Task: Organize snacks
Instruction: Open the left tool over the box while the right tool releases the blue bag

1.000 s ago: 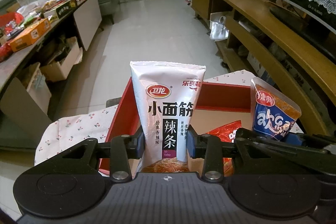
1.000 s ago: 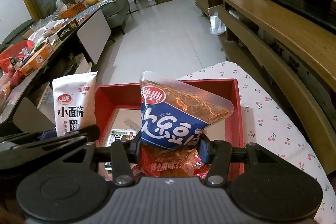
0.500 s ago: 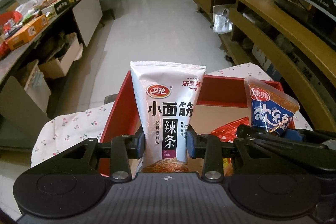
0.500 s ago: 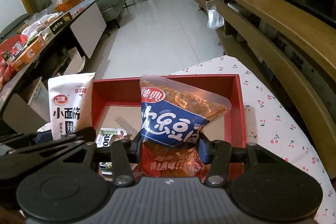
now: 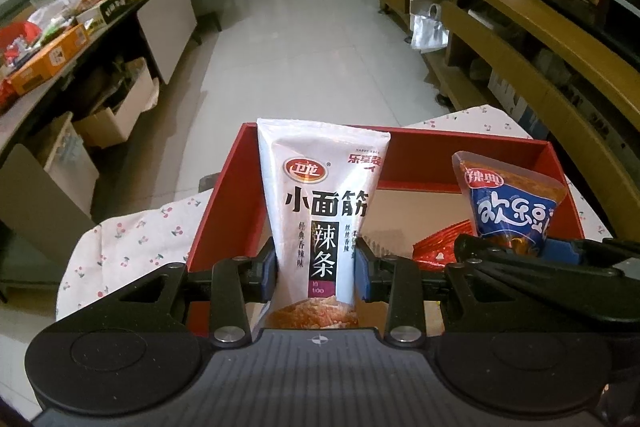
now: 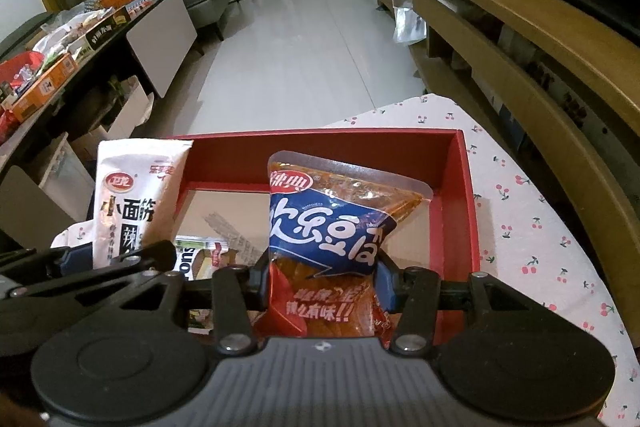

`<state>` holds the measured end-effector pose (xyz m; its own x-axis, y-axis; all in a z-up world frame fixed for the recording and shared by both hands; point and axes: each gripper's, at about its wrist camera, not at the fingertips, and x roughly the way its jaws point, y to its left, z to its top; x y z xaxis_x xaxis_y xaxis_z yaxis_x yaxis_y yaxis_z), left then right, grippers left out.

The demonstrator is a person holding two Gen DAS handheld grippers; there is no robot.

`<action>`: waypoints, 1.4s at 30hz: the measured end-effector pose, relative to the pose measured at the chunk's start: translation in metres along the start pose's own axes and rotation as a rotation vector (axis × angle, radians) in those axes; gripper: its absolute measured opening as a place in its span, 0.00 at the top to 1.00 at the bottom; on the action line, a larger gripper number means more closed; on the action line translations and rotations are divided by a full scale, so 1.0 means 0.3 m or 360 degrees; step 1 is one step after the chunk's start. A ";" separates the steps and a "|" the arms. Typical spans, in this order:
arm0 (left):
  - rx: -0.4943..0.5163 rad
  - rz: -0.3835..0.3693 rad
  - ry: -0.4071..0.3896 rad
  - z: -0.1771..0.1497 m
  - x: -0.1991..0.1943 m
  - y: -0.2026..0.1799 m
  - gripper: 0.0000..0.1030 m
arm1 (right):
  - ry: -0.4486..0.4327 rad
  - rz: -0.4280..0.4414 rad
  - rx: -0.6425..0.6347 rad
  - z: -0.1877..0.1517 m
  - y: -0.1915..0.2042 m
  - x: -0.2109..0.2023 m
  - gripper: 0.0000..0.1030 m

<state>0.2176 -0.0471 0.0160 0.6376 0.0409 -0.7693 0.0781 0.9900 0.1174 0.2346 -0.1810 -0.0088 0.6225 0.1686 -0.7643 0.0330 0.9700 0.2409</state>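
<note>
My left gripper point(image 5: 316, 269) is shut on a white snack packet point(image 5: 320, 199) and holds it upright over the left part of the red box point(image 5: 432, 153). My right gripper point(image 6: 320, 279) is shut on a blue and orange snack packet point(image 6: 332, 227), held above the red box point(image 6: 460, 203). Each packet shows in the other view, the white one point(image 6: 128, 199) on the left and the blue one point(image 5: 508, 199) on the right. A small packet point(image 6: 196, 259) and a red packet point(image 5: 436, 247) lie inside the box.
The box stands on a white cherry-print cloth point(image 6: 528, 227). A long wooden shelf unit point(image 6: 520, 27) runs along the right. A cluttered dark table point(image 5: 60, 39) with boxes and snacks runs along the left. White tiled floor point(image 5: 304, 43) lies beyond.
Both grippers have moved forward and lower over the red box, each still holding its packet. More of the box's inside shows now.
</note>
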 end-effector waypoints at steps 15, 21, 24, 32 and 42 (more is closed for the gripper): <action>0.0004 0.0023 0.0068 -0.024 0.060 0.005 0.56 | 0.0077 -0.0007 -0.0020 -0.014 -0.003 0.075 0.46; 0.0011 0.0025 0.0079 -0.027 0.072 0.001 0.56 | 0.0088 -0.0021 -0.0033 -0.013 -0.005 0.095 0.45; 0.0009 0.0023 0.0083 -0.027 0.076 0.003 0.56 | 0.0088 -0.0025 -0.0038 -0.016 -0.002 0.098 0.45; -0.0003 0.0029 0.0087 -0.027 0.074 0.013 0.50 | 0.0092 -0.0032 -0.0040 -0.017 0.000 0.098 0.43; -0.0029 0.0031 0.0056 -0.021 0.046 0.033 0.39 | 0.0067 -0.0015 -0.0025 -0.002 -0.011 0.077 0.41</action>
<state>0.2225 -0.0358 0.0025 0.6114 0.0644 -0.7887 0.0517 0.9913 0.1210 0.2485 -0.1800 -0.0277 0.5888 0.1666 -0.7909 0.0260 0.9741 0.2245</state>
